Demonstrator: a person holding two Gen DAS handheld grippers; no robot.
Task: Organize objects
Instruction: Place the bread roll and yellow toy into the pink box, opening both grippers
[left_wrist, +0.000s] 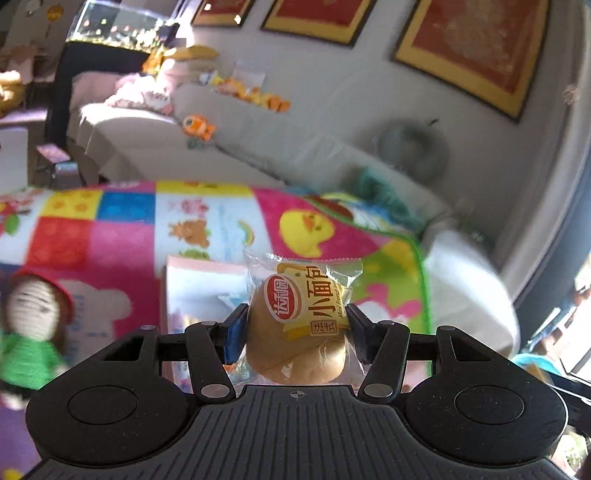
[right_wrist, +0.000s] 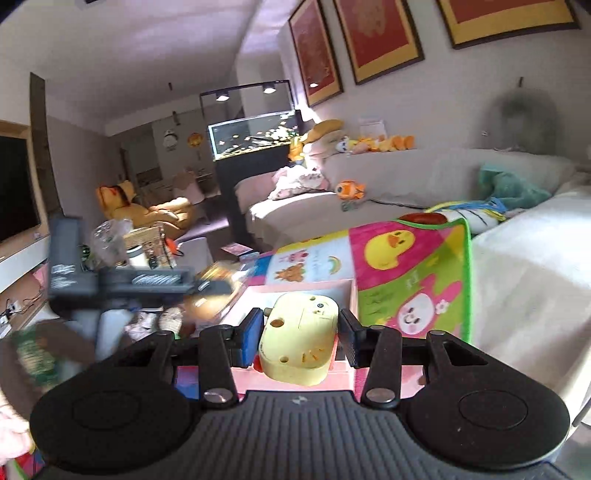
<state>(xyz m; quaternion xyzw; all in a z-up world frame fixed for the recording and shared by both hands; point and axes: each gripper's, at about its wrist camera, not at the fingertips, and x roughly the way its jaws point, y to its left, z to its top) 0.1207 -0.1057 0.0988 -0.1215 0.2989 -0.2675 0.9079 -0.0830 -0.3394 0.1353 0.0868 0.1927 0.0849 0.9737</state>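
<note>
Above patchwork blanket (left_wrist: 122, 229), left fingers (left_wrist: 295, 328) clamped on wrapped bread (left_wrist: 299, 325), right fingers (right_wrist: 299, 336) on yellow, possibly plastic toy (right_wrist: 299, 343).

Left gripper (left_wrist: 295, 328): fingers (left_wrist: 236, 332) part-way apart, pads pressed on both sides of a wrapped bread roll (left_wrist: 299, 328), roll held clear between them. Gripper tilted slightly downward, level across.

Right gripper (right_wrist: 299, 339): fingers (right_wrist: 249, 341) closed in on a pale yellow plastic toy (right_wrist: 299, 343), one pad on each flank, toy lifted. Pointed slightly downward.

In the right wrist view, the left gripper (right_wrist: 207, 286) shows blurred at mid-left, its body seen from the side. A hand's edge is at the lower left corner, too blurred to read.
</note>
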